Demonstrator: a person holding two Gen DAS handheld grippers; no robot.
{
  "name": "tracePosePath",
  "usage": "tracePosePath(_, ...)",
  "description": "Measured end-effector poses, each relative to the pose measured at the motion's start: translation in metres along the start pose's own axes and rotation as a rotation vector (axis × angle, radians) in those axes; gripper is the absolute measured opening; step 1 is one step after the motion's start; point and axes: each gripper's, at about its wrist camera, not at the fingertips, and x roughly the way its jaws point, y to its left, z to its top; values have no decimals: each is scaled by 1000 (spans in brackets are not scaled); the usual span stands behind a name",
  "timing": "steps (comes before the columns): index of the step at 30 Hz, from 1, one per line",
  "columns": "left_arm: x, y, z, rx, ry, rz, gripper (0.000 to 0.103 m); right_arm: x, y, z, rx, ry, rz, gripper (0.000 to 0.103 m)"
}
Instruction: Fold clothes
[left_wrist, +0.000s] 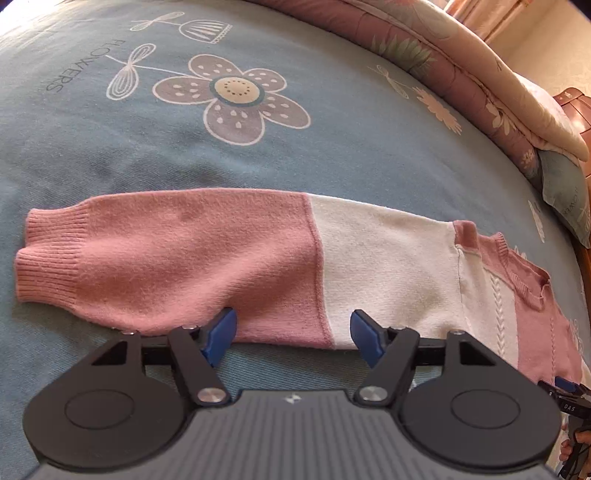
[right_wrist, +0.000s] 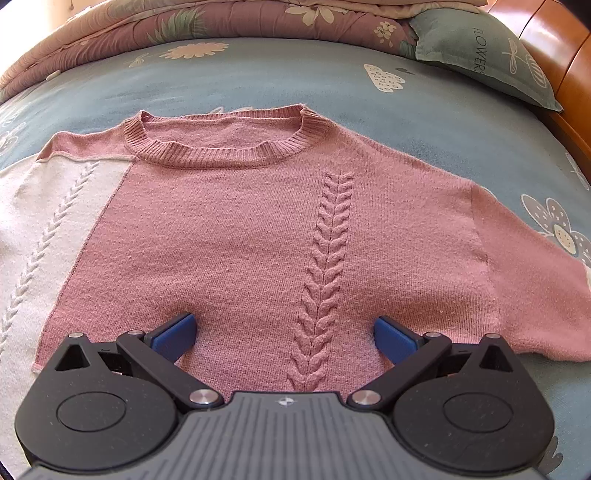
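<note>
Open bedsheet (left_wrist: 110, 155) beyond the sweater (right_wrist: 240, 240), quilt (left_wrist: 461, 74) behind

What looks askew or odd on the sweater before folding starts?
Nothing stands out. The sweater lies flat, front up, on the bedsheet, its sleeve stretched out straight. Both grippers are open, holding nothing.

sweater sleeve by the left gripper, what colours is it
The sleeve is pink from cuff, then cream toward the shoulder; clearest in the left wrist view.
</note>
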Motion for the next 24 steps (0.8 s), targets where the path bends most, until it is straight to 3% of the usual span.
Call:
tracePosePath(7,-33,28,3,-129,-135,38,72,1,1,1,1,10,-7,103)
tracePosePath(10,-20,47,14,-219,-119,27,72,1,1,2,-1,11,-7,103)
tracePosePath(12,-6,60,20,-239,-109,87,72,2,1,2,-2,12,-7,103)
tracePosePath(14,3,73,28,-251,-129,144,72,2,1,2,-3,12,-8,103)
tracePosePath(20,8,83,62,-212,-149,204,73,1,2,2,-2,13,-11,103)
tracePosePath(22,1,79,65,-217,-149,195,73,1,2,2,-1,17,-14,103)
tracePosePath(24,-6,70,60,-200,-166,140,74,1,4,5,2,35,-24,103)
